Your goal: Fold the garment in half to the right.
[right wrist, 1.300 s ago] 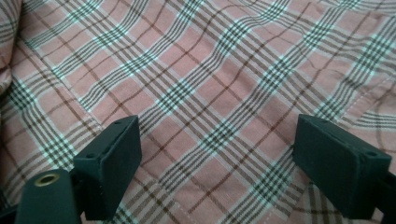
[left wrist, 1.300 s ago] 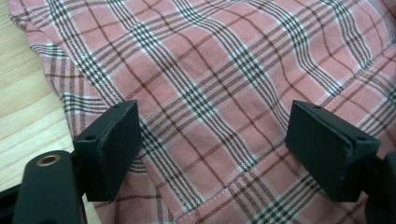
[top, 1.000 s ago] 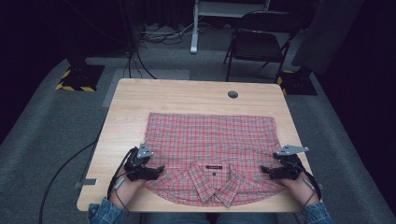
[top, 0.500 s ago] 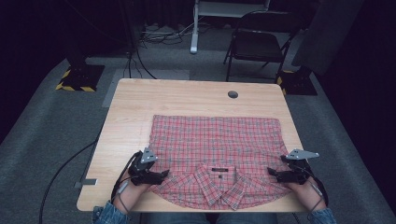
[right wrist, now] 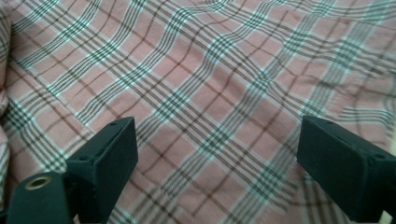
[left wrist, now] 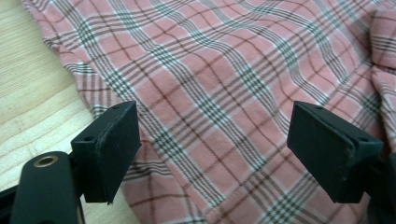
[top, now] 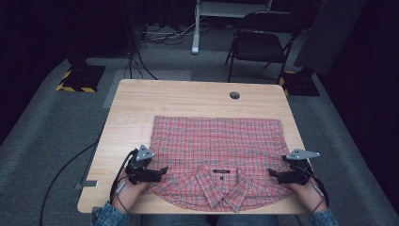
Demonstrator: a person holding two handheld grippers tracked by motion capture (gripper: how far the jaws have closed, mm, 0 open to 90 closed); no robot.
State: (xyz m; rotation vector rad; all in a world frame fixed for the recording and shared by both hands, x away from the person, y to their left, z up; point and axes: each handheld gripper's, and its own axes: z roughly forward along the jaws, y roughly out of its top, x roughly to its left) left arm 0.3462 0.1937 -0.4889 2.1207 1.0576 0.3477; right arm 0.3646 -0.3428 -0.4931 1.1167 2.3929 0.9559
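On the wooden table [top: 141, 101], each hand-held gripper, left [top: 160, 172] and right [top: 274, 175], points inward over the plaid shirt [top: 216, 141], jaws wide apart.

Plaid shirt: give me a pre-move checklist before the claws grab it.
1. Plaid shirt lies flat on the table, collar toward the person: ok.
2. Left claw open, jaws apart over the cloth: ok.
3. Right claw open, jaws apart over the cloth: ok.
4. Claws at opposite side edges of the shirt: ok.
5. Nothing else lying on the shirt: ok.
6. Pads touching the fabric: cannot tell.
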